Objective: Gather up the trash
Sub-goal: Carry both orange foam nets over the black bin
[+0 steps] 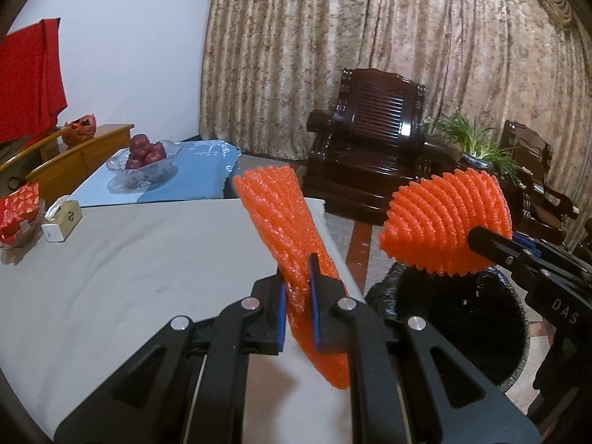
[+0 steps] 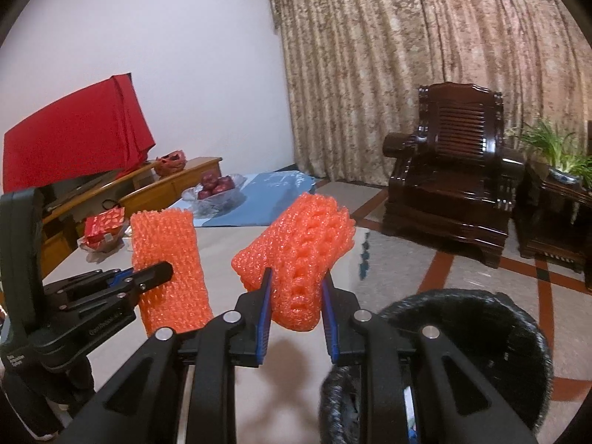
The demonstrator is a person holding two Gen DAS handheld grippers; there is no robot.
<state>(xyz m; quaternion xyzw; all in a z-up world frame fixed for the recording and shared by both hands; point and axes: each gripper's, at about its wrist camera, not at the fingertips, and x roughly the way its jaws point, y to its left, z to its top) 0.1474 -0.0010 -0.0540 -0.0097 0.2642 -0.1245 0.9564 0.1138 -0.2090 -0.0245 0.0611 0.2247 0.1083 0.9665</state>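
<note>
two orange foam fruit nets are held aloft beside a black-lined round trash bin (image 1: 516,333), one in each hand-held gripper, at what is judged to be the carrying step just ahead of disposal. the left hand-held gripper (image 1: 298,309) is pressed together on a flattened orange foam mesh sleeve (image 1: 281,222), which stands tilted over the edge of the pale grey tabletop (image 1: 129,270). the right hand-held gripper (image 2: 296,296) is pinching a fuller, crumpled orange foam mesh sleeve (image 2: 299,248), seen from the left wrist to hang at the bin's rim. the next move is judged to call for each net to be brought squarely over the bin's mouth before the grip is let go, since such light foam could catch on a pad or drift past the rim. both nets look springy, ribbed and clean. a glass bowl of red apples (image 1: 144,155) is left on the blue cloth beyond.
</note>
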